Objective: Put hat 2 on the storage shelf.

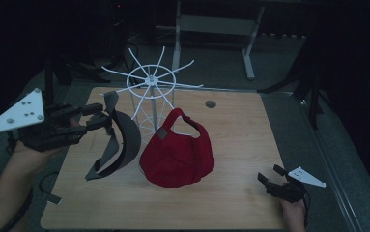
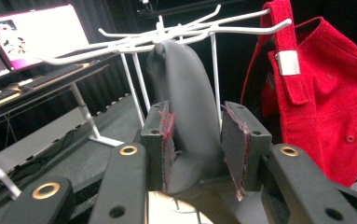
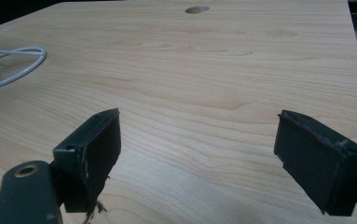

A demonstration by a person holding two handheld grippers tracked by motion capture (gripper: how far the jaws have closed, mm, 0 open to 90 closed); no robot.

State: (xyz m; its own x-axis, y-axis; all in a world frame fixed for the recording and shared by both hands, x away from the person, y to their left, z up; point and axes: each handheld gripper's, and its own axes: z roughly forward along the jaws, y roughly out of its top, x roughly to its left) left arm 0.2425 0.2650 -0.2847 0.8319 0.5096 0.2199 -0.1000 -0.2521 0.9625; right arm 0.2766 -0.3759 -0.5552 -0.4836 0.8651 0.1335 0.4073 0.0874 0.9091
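In the high view, the left tongs (image 1: pixel 97 117) sit at the left of the frame, level with the middle, pointing right at a grey cap (image 1: pixel 119 140). The cap hangs tilted just left of centre, its strap end at the tongs' tips and its brim sloping down to the worktop (image 1: pixel 240 145). Just right of it a red cap (image 1: pixel 177 154) hangs against the white wire rack (image 1: pixel 151 79), which stands at upper centre. The right tongs (image 1: pixel 269 181) lie low at the lower right of the frame, well apart from both caps.

In the left gripper view, the grey cap (image 2: pixel 185 102) rises through the centre of the frame between the two pads. The left pad (image 2: pixel 164 140) touches the cloth; the right pad (image 2: pixel 234 144) stands just clear of it, so the tongs are slightly apart and not pinching. The red cap (image 2: pixel 325 93) fills the right side, the rack's arms (image 2: pixel 167 35) spread across the top.

In the right gripper view, the right tongs (image 3: pixel 197 154) stand wide apart at the bottom of the frame over bare worktop (image 3: pixel 204 79).
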